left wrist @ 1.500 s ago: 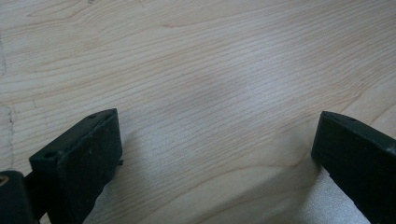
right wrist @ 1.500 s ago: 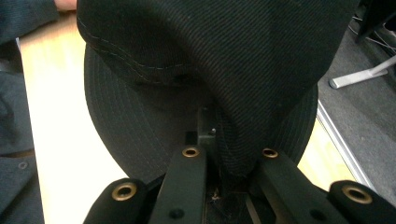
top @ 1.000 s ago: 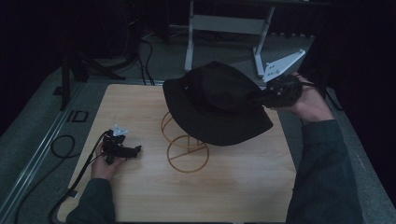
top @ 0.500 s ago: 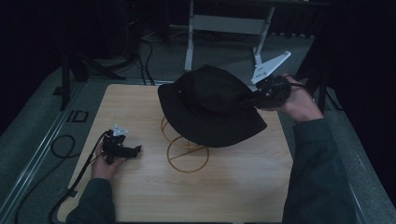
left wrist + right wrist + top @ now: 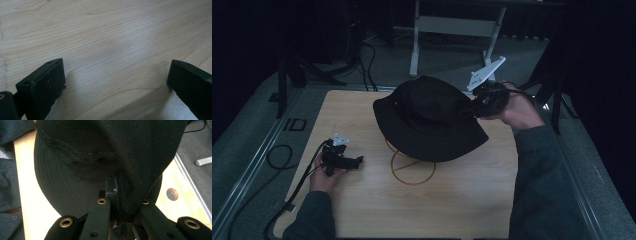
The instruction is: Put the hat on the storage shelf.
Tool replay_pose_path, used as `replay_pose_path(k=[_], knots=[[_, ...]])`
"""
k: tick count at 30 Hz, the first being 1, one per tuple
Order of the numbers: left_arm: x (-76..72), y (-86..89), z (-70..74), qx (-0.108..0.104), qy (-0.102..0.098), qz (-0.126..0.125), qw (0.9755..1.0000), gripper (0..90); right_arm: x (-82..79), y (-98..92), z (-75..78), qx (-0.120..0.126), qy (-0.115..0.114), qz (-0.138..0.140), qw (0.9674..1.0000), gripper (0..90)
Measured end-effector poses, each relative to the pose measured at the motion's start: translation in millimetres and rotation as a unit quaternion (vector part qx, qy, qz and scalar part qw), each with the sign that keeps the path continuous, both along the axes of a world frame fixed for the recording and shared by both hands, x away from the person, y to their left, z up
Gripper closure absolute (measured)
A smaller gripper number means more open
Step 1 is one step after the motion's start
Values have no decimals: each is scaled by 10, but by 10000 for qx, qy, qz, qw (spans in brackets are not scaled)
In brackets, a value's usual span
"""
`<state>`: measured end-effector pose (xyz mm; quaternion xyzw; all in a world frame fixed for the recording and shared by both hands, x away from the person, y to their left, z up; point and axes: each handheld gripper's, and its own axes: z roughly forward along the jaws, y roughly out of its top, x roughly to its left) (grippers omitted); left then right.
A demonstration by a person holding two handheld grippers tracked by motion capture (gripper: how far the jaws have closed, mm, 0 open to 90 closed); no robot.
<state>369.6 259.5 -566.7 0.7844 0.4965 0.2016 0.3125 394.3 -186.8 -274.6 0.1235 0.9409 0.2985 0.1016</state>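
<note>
Gripping the black hat (image 5: 427, 117) by its brim at centre frame, the right gripper (image 5: 472, 107) has its fingers closed on soft fabric that sags and folds; a brim pinch suits it. Below sits a wire stand (image 5: 412, 167) on the desk (image 5: 472, 200). Lower left, the left gripper (image 5: 354, 161) rests wide open, empty.

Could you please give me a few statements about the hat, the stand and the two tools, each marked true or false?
1. The right tool is shut on the black hat. True.
2. The left tool holds the hat's brim. False: it is open, resting on the wooden table.
3. The hat is over a gold wire stand. True.
4. The hat is white. False: it is black.
</note>
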Motion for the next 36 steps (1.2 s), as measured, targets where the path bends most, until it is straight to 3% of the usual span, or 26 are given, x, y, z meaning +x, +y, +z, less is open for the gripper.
replay_pose_path(k=[16,23,30,36], knots=[[0,0,0,3,1,-2,10000,20,-15,372,-227,-288,247,388,9985,820],[0,0,0,5,2,-2,10000,20,-32,470,-296,-391,384,507,9972,722],[0,-1,-1,-5,-3,4,10000,20,-6,515,-345,-512,406,331,9973,578],[0,-1,-1,-5,-3,1,10000,20,34,521,-353,-477,370,102,9981,479]])
